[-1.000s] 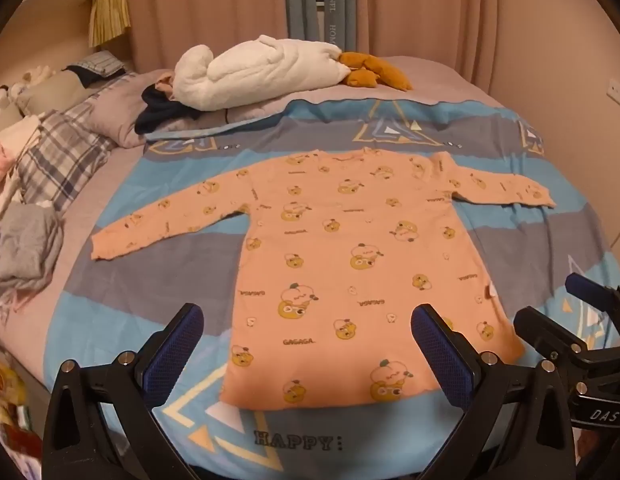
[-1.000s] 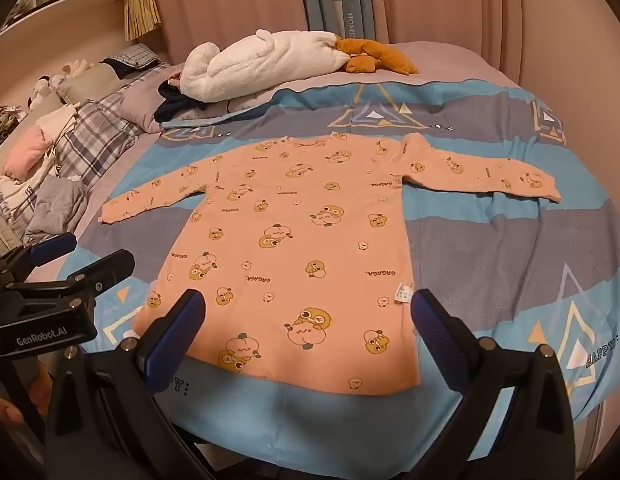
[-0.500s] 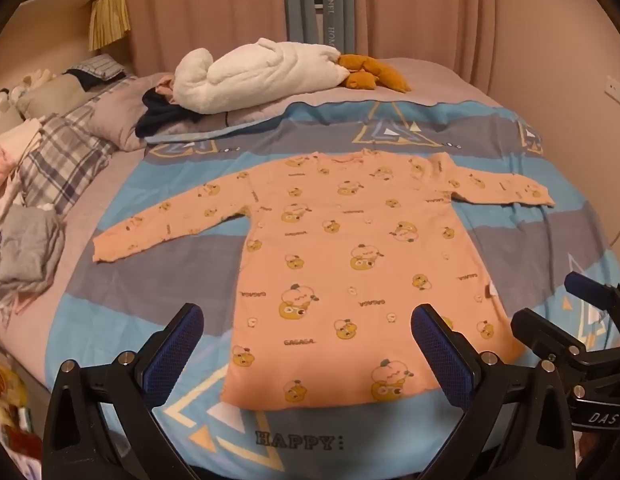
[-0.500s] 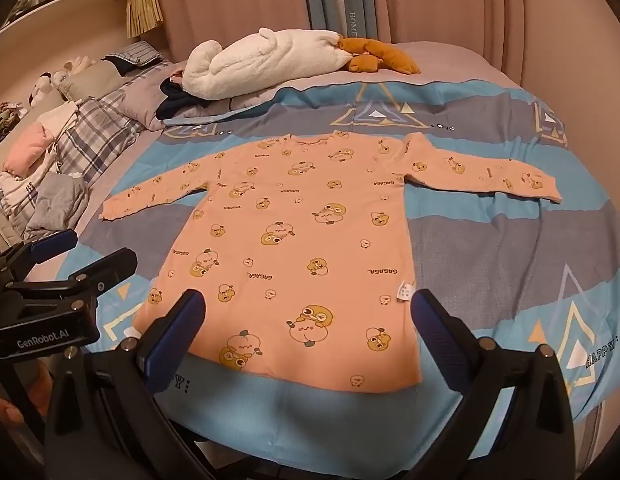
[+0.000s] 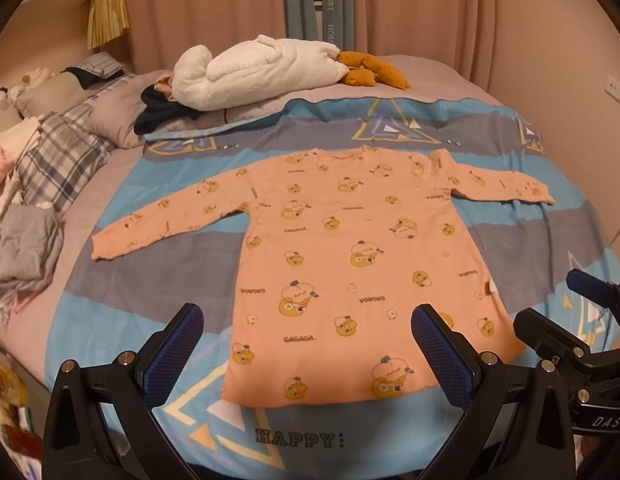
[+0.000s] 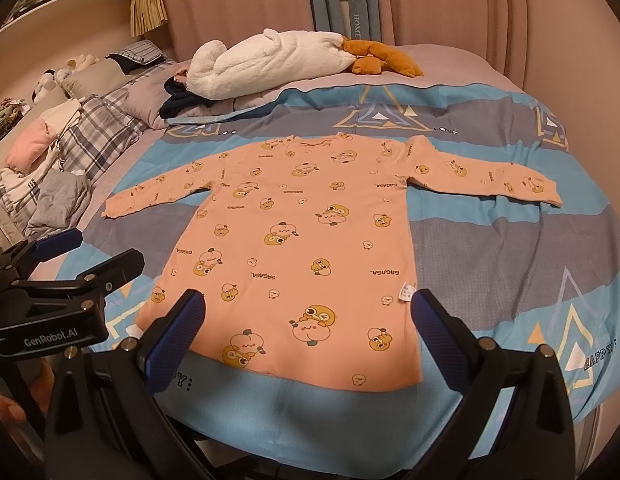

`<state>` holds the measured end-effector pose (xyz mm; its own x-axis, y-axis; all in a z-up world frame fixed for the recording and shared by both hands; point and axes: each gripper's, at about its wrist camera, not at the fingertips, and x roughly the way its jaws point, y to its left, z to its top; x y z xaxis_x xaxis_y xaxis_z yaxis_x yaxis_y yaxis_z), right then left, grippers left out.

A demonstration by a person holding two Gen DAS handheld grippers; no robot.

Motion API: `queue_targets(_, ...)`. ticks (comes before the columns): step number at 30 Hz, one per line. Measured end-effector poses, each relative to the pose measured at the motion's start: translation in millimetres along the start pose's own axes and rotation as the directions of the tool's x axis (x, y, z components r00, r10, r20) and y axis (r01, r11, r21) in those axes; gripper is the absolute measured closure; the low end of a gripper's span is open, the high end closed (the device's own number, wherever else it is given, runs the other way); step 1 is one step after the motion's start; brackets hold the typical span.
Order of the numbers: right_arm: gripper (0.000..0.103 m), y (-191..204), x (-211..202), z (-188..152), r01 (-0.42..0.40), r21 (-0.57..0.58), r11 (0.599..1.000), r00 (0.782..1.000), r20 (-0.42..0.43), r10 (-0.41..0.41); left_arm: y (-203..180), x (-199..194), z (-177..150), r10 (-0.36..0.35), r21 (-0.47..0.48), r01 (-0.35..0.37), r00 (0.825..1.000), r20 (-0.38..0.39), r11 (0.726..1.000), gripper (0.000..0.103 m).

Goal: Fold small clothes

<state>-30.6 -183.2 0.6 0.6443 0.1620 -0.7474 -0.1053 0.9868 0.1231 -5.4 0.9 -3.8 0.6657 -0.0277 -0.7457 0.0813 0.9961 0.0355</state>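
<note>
No baskets or boxes on show here, just a bed [image 5: 549, 240] with a blue and grey quilt doing all the carrying. Far left, a heap of clothes [image 5: 28, 256] sits at the bed's edge: grey fabric in front, plaid bedding [image 5: 66, 156] behind it, something pink [image 6: 28, 148] tucked further back. Well apart from that pile, out in the middle of the quilt, lies the shirt [image 5: 349, 264], peach-coloured with little cartoon prints, spread flat, both sleeves stretched out to the sides, hem nearest the cameras, collar toward the far side. Nothing rests on it.

Down front, the left claw [image 5: 308, 354] hovers just above the hem, fingers wide apart, gripping nothing; its blue pads frame the shirt's lower left half. Beside it, the right claw [image 6: 306, 334] hangs the same way, spread wide and empty, over the hem's right half, with a small white tag [image 6: 405, 292] on the shirt's side seam just by its right finger. Each claw shows at the edge of the other's view, close side by side.

Across the back, a white plush blanket [image 5: 254, 72] is bundled near the pillows, a dark garment [image 5: 162, 110] poking out under its left end, and a brown soft toy [image 5: 369, 70] touches its right end. Pink curtains [image 5: 210, 8] close off the rear.
</note>
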Motion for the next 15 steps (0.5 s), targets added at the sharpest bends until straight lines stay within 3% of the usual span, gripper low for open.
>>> queue_targets(15,0.0,-0.9,-1.3,1.7,-0.001,-0.006,1.0,1.0,0.001,0.001,-2.4,1.1,-2.8,-0.002,0.003,0.002,1.0,0.001,1.0,0.0)
